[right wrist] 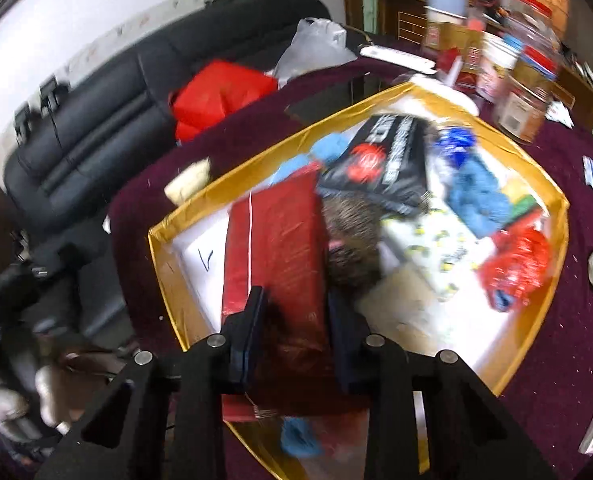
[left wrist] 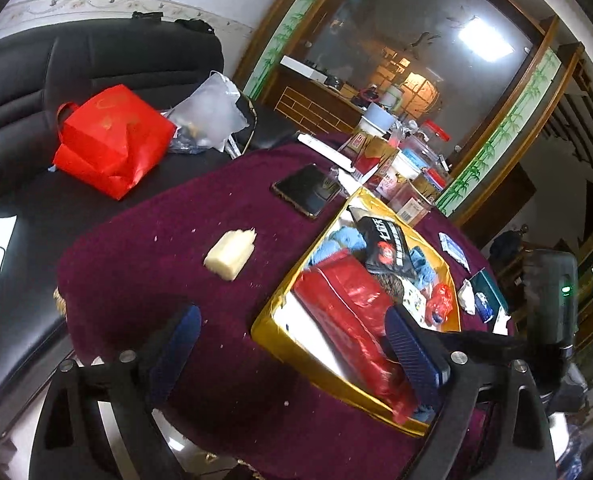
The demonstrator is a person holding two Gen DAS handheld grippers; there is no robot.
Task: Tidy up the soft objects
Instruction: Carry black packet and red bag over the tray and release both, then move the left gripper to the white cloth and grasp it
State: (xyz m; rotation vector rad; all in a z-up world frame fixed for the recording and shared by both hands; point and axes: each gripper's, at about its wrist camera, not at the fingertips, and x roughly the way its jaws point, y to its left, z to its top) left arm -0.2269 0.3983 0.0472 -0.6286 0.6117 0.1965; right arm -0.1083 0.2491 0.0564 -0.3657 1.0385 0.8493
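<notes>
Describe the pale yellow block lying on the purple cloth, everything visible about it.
The pale yellow block is a small, roughly rectangular chunk that looks like foam or sponge, with one ragged, torn end. It lies flat on the purple cloth, alone, outside the gold-rimmed box and beside its edge. Pale crumbs dot the cloth around it. Nothing grips or touches it; the left gripper is open, short of it.
</notes>
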